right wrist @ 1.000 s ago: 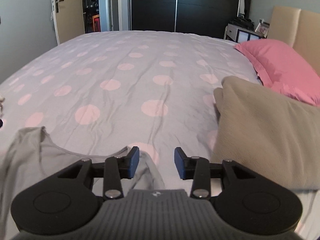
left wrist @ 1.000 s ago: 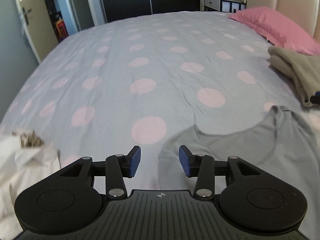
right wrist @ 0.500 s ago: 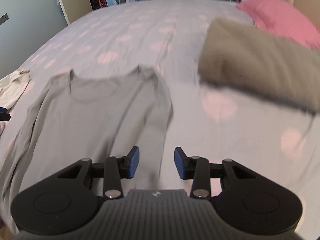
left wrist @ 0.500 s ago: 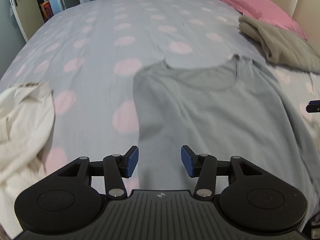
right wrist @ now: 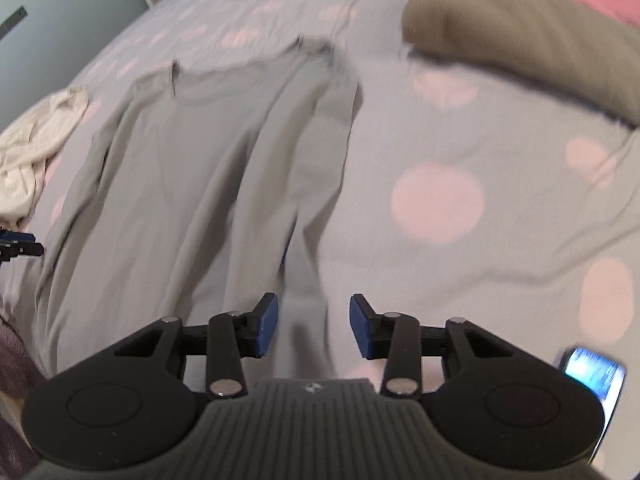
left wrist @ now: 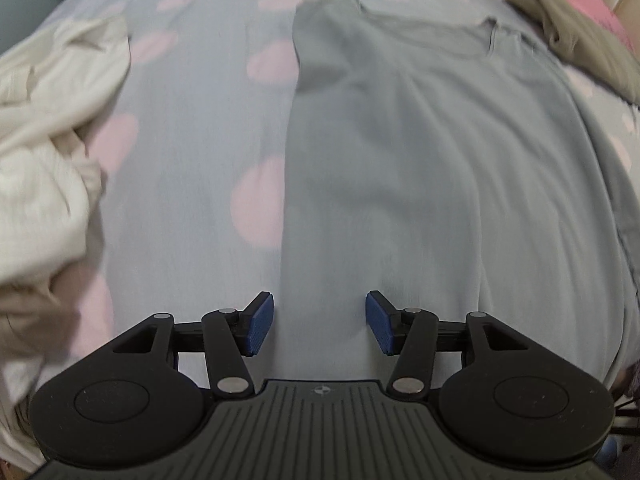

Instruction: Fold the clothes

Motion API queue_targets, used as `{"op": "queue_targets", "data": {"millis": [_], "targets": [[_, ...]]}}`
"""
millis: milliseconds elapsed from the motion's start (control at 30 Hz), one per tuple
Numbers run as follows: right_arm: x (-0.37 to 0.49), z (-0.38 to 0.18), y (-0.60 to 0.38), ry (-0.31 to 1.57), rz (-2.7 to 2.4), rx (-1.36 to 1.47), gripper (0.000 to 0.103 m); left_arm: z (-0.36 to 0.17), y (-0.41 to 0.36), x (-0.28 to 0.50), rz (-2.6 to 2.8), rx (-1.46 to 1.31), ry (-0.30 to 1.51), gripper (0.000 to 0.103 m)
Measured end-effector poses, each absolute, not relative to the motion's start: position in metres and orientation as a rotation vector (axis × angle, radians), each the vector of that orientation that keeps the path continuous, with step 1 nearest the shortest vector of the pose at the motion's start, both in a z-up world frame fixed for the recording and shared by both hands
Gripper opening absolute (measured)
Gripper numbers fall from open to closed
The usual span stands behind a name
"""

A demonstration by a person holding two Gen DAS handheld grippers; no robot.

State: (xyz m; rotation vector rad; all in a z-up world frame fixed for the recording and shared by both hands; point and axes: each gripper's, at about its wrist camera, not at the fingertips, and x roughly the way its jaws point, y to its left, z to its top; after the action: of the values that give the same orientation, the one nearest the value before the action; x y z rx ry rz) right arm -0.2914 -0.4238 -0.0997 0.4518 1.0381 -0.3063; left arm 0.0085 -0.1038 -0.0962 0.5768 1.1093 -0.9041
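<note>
I see a grey long-sleeved top (left wrist: 440,152) lying face up on the polka-dot bedspread (left wrist: 192,128), body spread flat with its neckline at the far end, no fold yet made that I can tell. My left gripper (left wrist: 320,322) and right gripper (right wrist: 313,330) both hover wide open and empty over its near end. A folded tan garment (right wrist: 528,36) suggests one piece done; a crumpled cream garment (left wrist: 44,128) awaits.

The left gripper (left wrist: 320,322) hangs with jaws apart over the near left edge of a grey shirt (left wrist: 440,160) spread on the dotted bedspread (left wrist: 192,140); cream clothing (left wrist: 44,152) lies left.
</note>
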Motion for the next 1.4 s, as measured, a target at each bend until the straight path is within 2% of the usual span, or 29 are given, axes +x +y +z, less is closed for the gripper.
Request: {"op": "queue_targets", "data": {"millis": [33,67,100,133,200,267,533,700,900,933,1067,1200,1267,1400], "targets": [[-0.291,-0.106,-0.421,1.066,-0.303,0.447,0.04,-0.099,-0.102,0.007,-0.904,0.581,1.118,0.047],[-0.292,-0.112,-0.418,1.092,-0.301,0.444,0.031,-0.101,-0.101,0.005,-0.903,0.586,1.127,0.04],[-0.292,-0.117,-0.416,1.108,-0.299,0.443,0.013,-0.104,-0.1,0.004,-0.903,0.591,1.136,0.038],[-0.293,-0.118,-0.414,1.11,-0.299,0.439,0.01,-0.106,-0.099,0.002,-0.903,0.595,1.144,0.036],[-0.295,-0.116,-0.413,1.104,-0.305,0.43,0.004,-0.11,-0.096,0.0,-0.903,0.604,1.161,0.023],[-0.298,-0.108,-0.416,1.085,-0.33,0.42,0.004,-0.106,-0.097,0.0,-0.915,0.604,1.152,0.006],[-0.319,-0.061,-0.462,0.98,-0.488,0.417,0.003,-0.069,-0.093,0.017,-0.924,0.482,1.112,0.0],[-0.318,-0.039,-0.495,0.983,-0.551,0.381,0.004,-0.03,-0.093,0.048,-0.892,0.388,1.054,0.0],[-0.311,-0.031,-0.531,0.992,-0.639,0.333,0.003,-0.036,-0.097,0.067,-0.861,0.369,1.083,0.0],[-0.311,-0.031,-0.538,0.991,-0.657,0.331,0.003,-0.04,-0.097,0.068,-0.861,0.366,1.09,0.002],[-0.315,-0.04,-0.568,0.987,-0.736,0.37,0.003,-0.057,-0.095,0.063,-0.868,0.383,1.117,0.02],[-0.32,-0.056,-0.594,1.002,-0.797,0.419,0.004,-0.074,-0.093,0.058,-0.86,0.422,1.157,0.03],[-0.32,-0.065,-0.603,1.015,-0.817,0.43,0.003,-0.081,-0.092,0.058,-0.854,0.426,1.176,0.04],[-0.316,-0.083,-0.612,1.053,-0.853,0.4,0.003,-0.095,-0.091,0.058,-0.843,0.427,1.235,0.042]]}}
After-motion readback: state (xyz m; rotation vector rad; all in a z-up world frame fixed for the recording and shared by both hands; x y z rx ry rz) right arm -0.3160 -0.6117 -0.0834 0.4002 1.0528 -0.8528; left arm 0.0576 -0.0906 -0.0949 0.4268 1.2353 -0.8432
